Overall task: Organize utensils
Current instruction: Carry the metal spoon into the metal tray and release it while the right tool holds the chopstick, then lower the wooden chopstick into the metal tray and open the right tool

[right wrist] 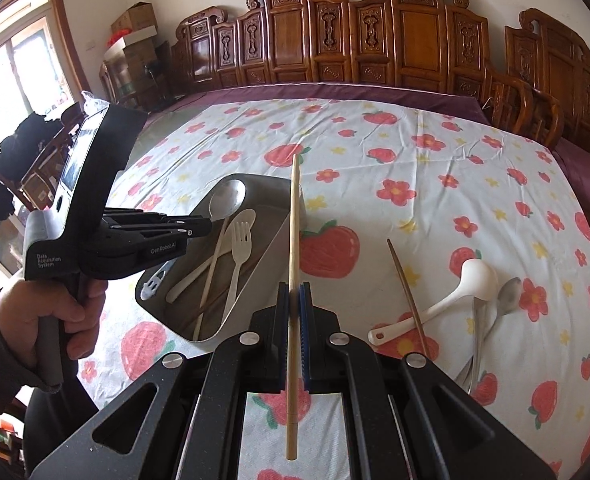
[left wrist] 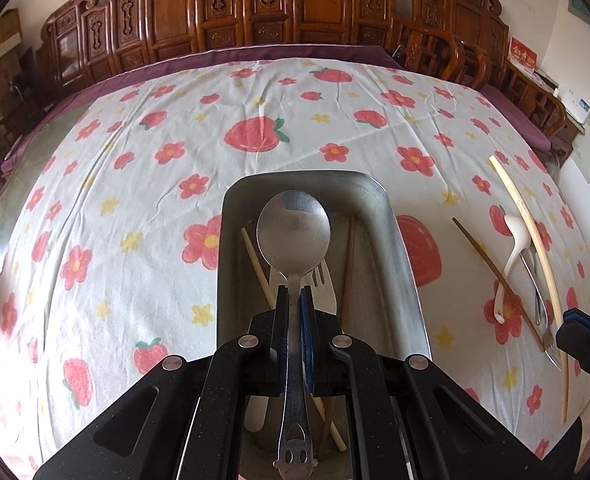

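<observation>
Black gripper frames fill the foreground of both views. Held in a person's hand [right wrist: 35,316], the left gripper [left wrist: 294,300] reads "Data Acquisition System" and "GenRobot AI"; its fingers are clamped on a steel spoon [left wrist: 294,228] over the metal tray [right wrist: 279,236]. In the tray lie a white plastic fork [right wrist: 240,248], a white spoon and chopsticks. Next, the right gripper [right wrist: 294,300] pinches a pale chopstick [right wrist: 293,280] upright beside the tray. Farther right, a dark chopstick [right wrist: 407,296], a white ladle [right wrist: 447,296] and steel spoons [right wrist: 503,304] rest on the strawberry-and-flower tablecloth [right wrist: 435,152]. Carved wooden chairs [right wrist: 375,32] line the wall.
</observation>
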The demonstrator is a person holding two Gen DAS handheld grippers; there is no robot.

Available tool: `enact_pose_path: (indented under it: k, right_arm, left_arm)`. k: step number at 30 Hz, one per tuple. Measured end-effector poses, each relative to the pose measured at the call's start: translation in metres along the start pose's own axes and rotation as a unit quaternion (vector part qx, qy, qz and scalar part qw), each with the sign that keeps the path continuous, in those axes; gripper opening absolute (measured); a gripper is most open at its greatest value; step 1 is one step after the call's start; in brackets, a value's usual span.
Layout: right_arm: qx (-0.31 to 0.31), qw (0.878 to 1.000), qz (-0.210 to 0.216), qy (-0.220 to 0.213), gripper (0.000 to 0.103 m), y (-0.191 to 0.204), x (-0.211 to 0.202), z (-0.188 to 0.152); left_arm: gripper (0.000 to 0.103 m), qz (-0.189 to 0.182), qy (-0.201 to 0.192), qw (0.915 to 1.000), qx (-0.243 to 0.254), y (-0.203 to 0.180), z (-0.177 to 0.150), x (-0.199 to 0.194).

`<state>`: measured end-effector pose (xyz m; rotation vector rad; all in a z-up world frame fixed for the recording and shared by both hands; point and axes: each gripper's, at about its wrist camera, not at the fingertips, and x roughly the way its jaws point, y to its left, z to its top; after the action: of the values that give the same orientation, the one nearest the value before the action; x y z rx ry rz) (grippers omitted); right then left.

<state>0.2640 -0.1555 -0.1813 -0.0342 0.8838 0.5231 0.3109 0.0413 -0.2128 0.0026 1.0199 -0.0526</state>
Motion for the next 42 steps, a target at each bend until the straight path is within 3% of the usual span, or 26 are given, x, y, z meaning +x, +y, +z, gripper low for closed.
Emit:
enact_pose_path:
  k: [8,15,26,34,41,42]
  right_arm:
    - [-0.003,1.000,-0.005,0.010,0.006,0.008,0.010,0.002]
    - [-0.004,1.000,-0.001,0.018,0.006,0.017,0.022,0.006]
    - [-0.005,1.000,0.016,0.024,0.006,0.044,0.049,0.022]
    - [0.016,0.999,0.026,0.033,0.006,0.053,0.073,0.031]
    - [0.049,0.997,0.038,0.042,0.006,0.059,0.091,0.039]
    - [0.048,0.997,0.035,0.042,0.006,0.061,0.093,0.039]
  left_arm:
    - [0.005,-0.015,-0.011,0.9998,0.000,0.005,0.002,-0.002]
    - [0.007,-0.016,-0.036,0.9992,0.012,0.016,-0.003,-0.028]
    - [0.028,-0.009,-0.084,0.9962,0.020,0.047,-0.030,-0.081]
    - [0.050,0.000,-0.105,0.9944,0.013,0.066,-0.046,-0.102]
    - [0.055,0.002,-0.112,0.9937,0.003,0.079,-0.052,-0.109]
    - [0.059,0.002,-0.113,0.9935,0.001,0.081,-0.053,-0.109]
